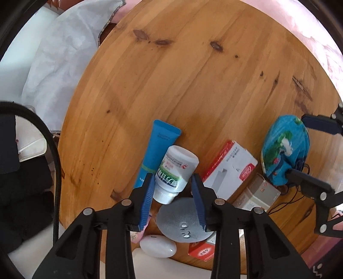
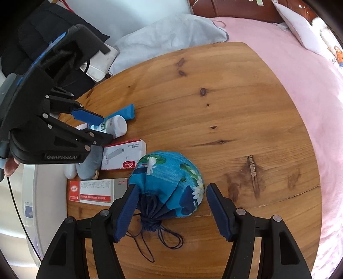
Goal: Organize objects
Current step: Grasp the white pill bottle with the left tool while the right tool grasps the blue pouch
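Wide-spread fingers of the right gripper [image 2: 169,193] are seen flanking a blue drawstring pouch [image 2: 171,182], nothing gripped. A white bottle [image 1: 174,173] is framed loosely by the parted left gripper [image 1: 172,188] above the wooden table [image 1: 193,75]; firm contact cannot be told.

We take this for a bedroom at home: a wooden tabletop [image 2: 214,90] stands against a bed with a pink sheet [image 2: 300,90], a pillow [image 2: 300,25] and a pale crumpled blanket [image 2: 171,30]. Dark wood behind, possibly a headboard [image 2: 235,8], and household toiletries like a blue tube [image 1: 157,150] agree.
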`<state>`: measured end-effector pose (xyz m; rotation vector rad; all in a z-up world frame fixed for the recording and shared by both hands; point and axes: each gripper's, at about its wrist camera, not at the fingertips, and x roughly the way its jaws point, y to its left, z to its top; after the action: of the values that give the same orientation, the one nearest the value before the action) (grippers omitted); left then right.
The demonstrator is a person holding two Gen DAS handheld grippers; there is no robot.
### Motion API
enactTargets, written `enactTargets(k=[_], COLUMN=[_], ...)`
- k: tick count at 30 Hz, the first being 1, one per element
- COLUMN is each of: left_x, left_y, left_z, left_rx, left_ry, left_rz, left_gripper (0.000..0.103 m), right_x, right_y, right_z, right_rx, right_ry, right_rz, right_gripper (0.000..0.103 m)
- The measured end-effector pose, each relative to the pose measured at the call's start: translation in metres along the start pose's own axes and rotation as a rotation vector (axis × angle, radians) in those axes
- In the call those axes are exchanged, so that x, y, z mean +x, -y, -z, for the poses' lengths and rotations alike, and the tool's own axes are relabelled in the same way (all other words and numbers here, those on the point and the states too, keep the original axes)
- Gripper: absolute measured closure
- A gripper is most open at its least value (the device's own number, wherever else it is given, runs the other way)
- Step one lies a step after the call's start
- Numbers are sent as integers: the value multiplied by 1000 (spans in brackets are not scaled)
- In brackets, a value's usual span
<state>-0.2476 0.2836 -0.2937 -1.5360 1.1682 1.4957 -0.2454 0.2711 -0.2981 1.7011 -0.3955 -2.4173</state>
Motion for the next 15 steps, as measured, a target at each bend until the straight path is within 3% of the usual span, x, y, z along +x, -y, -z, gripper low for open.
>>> enactTargets(k=[6,7,15], left_x=[8,11,28], left_y=[2,1,0], left_z=[-6,-6,-12], left_rx=[17,191,174], left_ry=[2,23,-4], left_rz=[19,22,78], left_gripper=[64,64,68], right_x=[4,5,8], right_y=[1,2,-2], right_z=[-2,-2,-3], right_rx=[14,16,-2], right_ry=[-3,-5,-1], right_rz=[-13,-16,-43], right_gripper=[36,37,45])
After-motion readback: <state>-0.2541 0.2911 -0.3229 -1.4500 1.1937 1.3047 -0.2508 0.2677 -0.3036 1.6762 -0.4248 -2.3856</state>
